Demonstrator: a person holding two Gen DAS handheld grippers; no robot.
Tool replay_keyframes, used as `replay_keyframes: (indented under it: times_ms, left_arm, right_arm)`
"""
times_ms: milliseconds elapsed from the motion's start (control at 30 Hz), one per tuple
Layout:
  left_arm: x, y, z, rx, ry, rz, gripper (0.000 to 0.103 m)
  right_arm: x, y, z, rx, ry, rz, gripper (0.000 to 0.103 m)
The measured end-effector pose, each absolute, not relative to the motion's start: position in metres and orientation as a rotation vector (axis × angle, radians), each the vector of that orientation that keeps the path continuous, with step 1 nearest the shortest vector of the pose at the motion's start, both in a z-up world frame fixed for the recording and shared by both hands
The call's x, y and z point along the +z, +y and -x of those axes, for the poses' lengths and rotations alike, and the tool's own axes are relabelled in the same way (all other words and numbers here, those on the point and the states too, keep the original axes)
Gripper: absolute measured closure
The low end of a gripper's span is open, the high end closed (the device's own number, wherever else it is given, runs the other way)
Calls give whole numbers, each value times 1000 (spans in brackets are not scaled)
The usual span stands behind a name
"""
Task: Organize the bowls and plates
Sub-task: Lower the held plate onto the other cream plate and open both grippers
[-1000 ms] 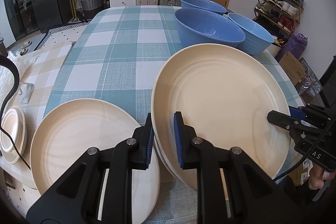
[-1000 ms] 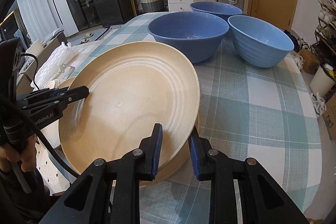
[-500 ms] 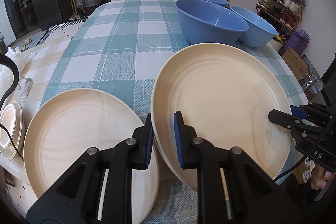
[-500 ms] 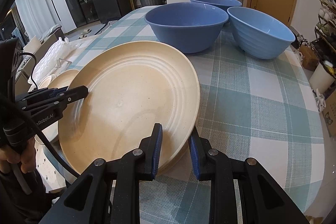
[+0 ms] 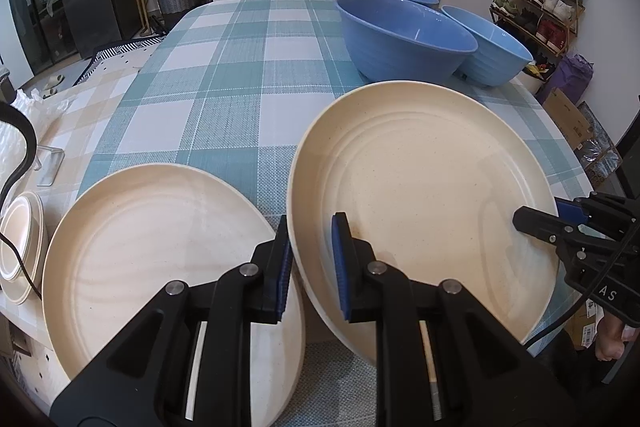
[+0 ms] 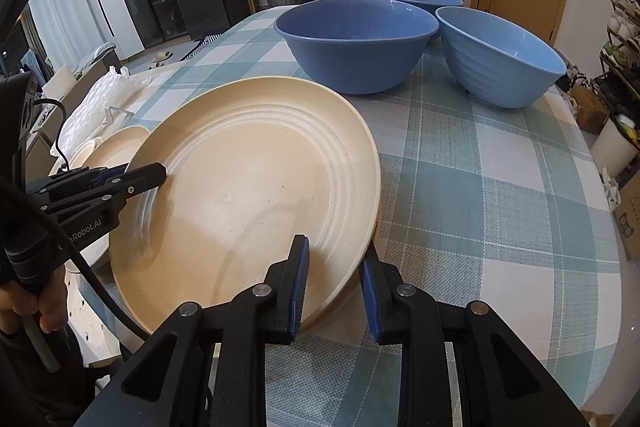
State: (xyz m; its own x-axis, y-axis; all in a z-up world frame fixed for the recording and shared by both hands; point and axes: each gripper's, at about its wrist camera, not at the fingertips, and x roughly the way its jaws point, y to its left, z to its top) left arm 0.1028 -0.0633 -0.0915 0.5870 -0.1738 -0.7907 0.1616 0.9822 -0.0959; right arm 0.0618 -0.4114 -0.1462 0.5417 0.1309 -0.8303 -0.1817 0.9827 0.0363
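Bowls (image 5: 404,39) receded | both tools clamp plate (image 5: 424,195) | left view: second plate (image 5: 160,251)

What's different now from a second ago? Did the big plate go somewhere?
Not much. The big cream round plate rides with both grippers, so it looks fixed, but the other cream plate beside it and the three blue bowls have slid a little in view, so the held plate has shifted slightly. The left gripper and right gripper stay clamped on its rim. Nothing was let go; the bowls remain on the checked tablecloth.
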Motion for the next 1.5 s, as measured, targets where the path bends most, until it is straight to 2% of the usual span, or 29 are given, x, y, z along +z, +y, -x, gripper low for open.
replay_keyframes:
  times_ms: [1200,1400,1500]
  left_arm:
    - [-92,-61,-97,-206,928,25,87]
    - [-88,-61,-94,-216,917,25,75]
    - [-86,-62,-94,-217,914,19,63]
  right_arm:
    - [-140,-404,-52,149,939,144,75]
    - [-138,-406,-51,153,934,133,74]
    - [-138,-409,-50,155,931,119,74]
